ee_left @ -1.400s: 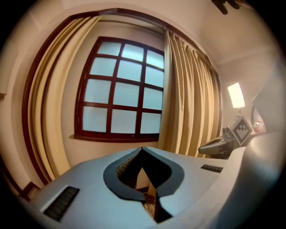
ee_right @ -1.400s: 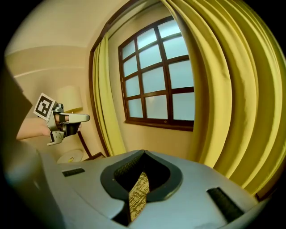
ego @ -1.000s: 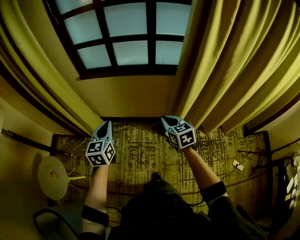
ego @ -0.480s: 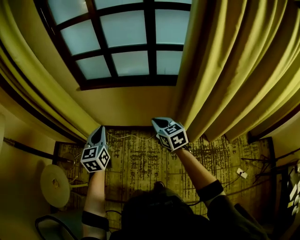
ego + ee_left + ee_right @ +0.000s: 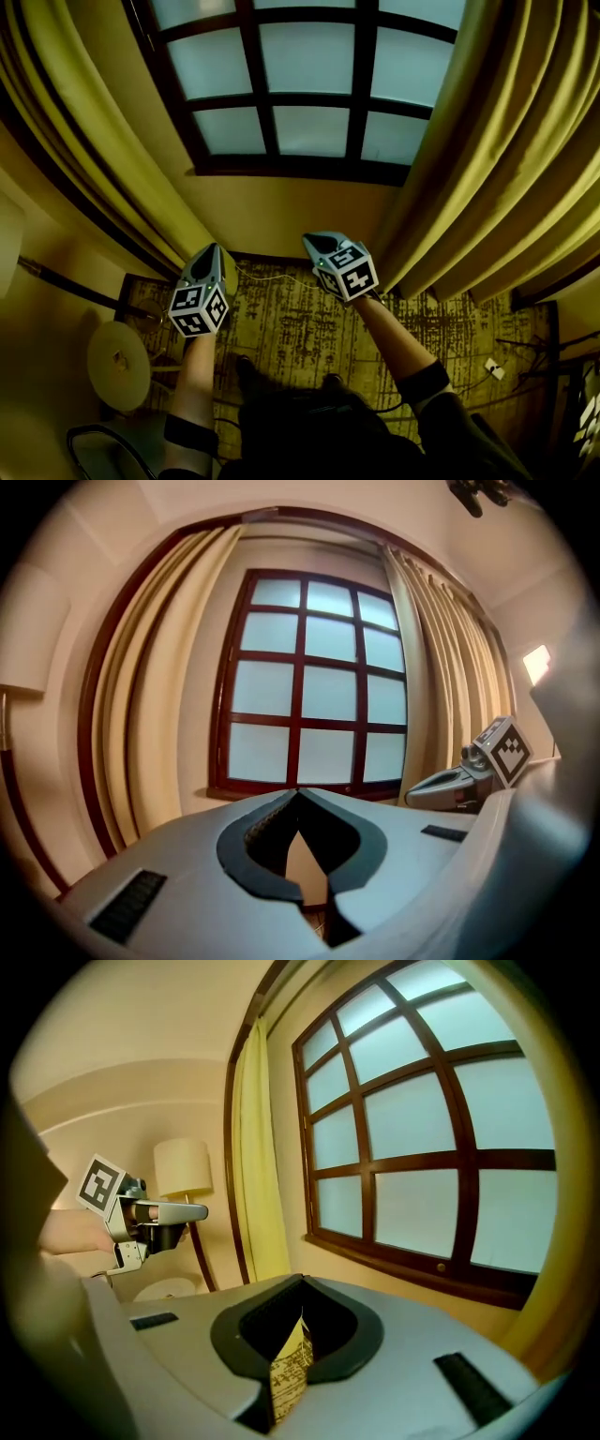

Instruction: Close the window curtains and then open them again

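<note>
Window (image 5: 309, 89) uncovered; left curtain (image 5: 84, 159) and right curtain (image 5: 506, 169) bunched at frame sides. Judged step: approach, closing not yet begun. Left tool (image 5: 212, 251) and right tool (image 5: 313, 242) both pinched together, empty, clear of cloth. Next: spread jaws, take inner curtain edges. Open room between curtains; lamp (image 5: 119, 361) near left side.
</note>
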